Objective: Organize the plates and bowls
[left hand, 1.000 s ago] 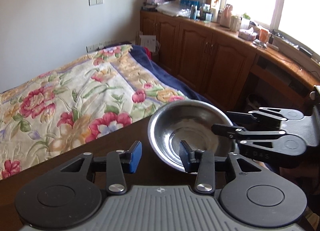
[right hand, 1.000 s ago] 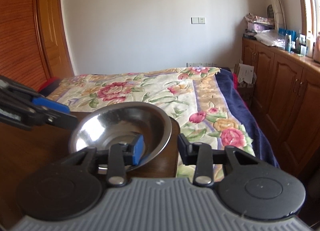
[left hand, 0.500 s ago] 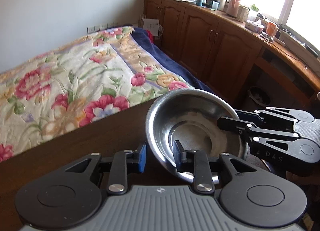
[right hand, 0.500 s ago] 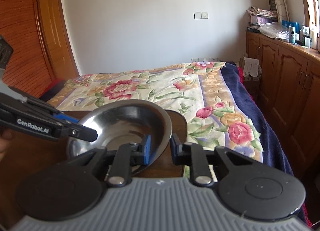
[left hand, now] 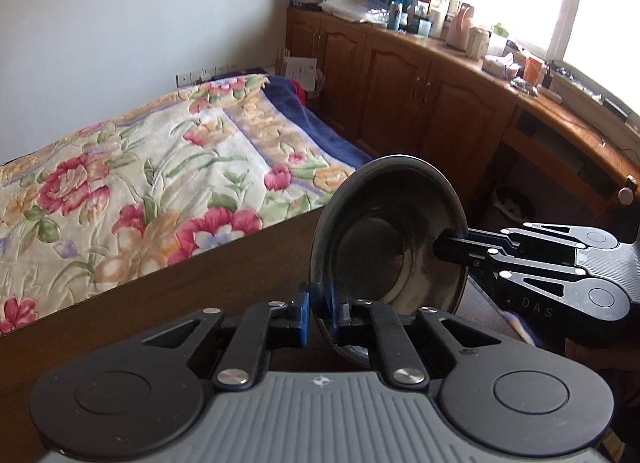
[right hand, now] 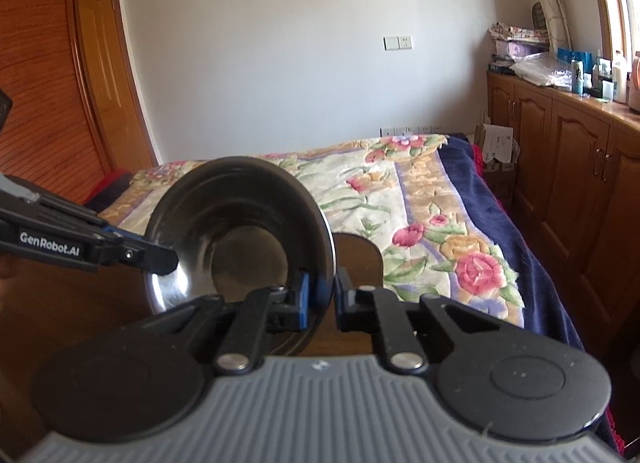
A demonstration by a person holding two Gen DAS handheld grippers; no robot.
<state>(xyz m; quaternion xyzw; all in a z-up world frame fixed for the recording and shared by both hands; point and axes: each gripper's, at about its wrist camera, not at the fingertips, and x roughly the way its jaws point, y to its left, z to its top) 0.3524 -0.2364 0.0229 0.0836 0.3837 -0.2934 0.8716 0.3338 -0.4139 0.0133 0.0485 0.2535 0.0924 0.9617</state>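
Note:
A steel bowl [left hand: 372, 259] stands tilted almost on edge over the dark wooden table [left hand: 180, 295], its hollow facing both cameras. My left gripper [left hand: 319, 307] is shut on the near rim, blue pads on either side of the metal. My right gripper [left hand: 444, 251] comes in from the right and pinches the opposite rim. In the right wrist view the same bowl [right hand: 240, 219] has its rim clamped in my right gripper [right hand: 322, 295], and my left gripper [right hand: 166, 261] reaches in from the left onto the far rim. The bowl's underside is hidden.
A bed with a floral quilt [left hand: 140, 183] lies just beyond the table edge. Wooden cabinets [left hand: 420, 103] topped with bottles and clutter run along the right wall under a window. A wooden wardrobe and door [right hand: 48, 83] stand on the left.
Both grippers have gone from open to shut on the bowl's rim. The bowl has tipped from lying flat on the table to nearly upright and looks raised.

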